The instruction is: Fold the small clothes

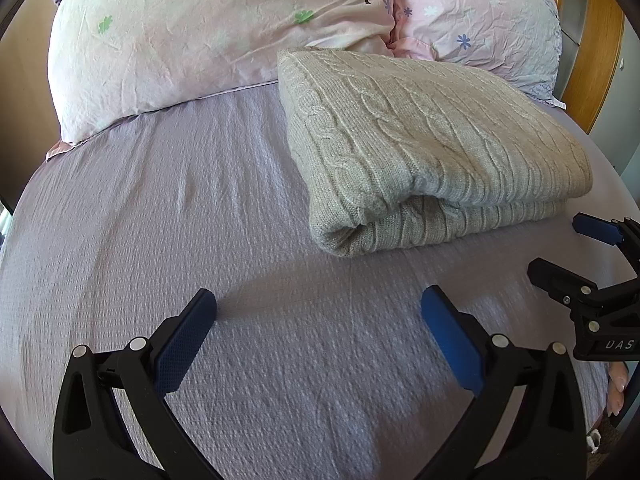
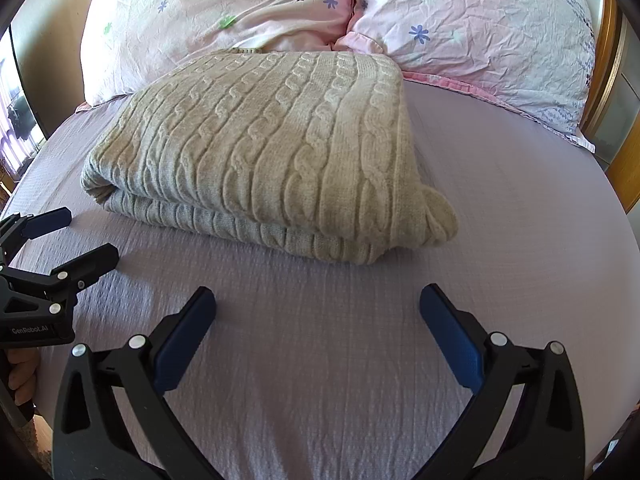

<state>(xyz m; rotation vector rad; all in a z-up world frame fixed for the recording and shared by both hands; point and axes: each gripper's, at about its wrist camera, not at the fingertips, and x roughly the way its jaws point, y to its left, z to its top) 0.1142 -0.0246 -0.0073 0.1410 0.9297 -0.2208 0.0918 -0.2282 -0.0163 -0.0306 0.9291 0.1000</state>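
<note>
Nearest you, your left gripper (image 1: 318, 300) hangs over the lilac sheet (image 1: 160, 240), its blue-padded fingers spread wide and grasping nothing. Your right gripper (image 2: 318, 300) is beside it, likewise spread and empty. Neither touches the cloth ahead. Just beyond them a beige cable-knit sweater (image 2: 260, 152) lies folded in a thick, neat stack on the sheet. Behind it, two pink flowered pillows (image 2: 480, 32) lean at the head of the bed.

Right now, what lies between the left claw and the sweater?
Only bare sheet lies between the open left claw and the folded sweater, seen in the left wrist view.
</note>
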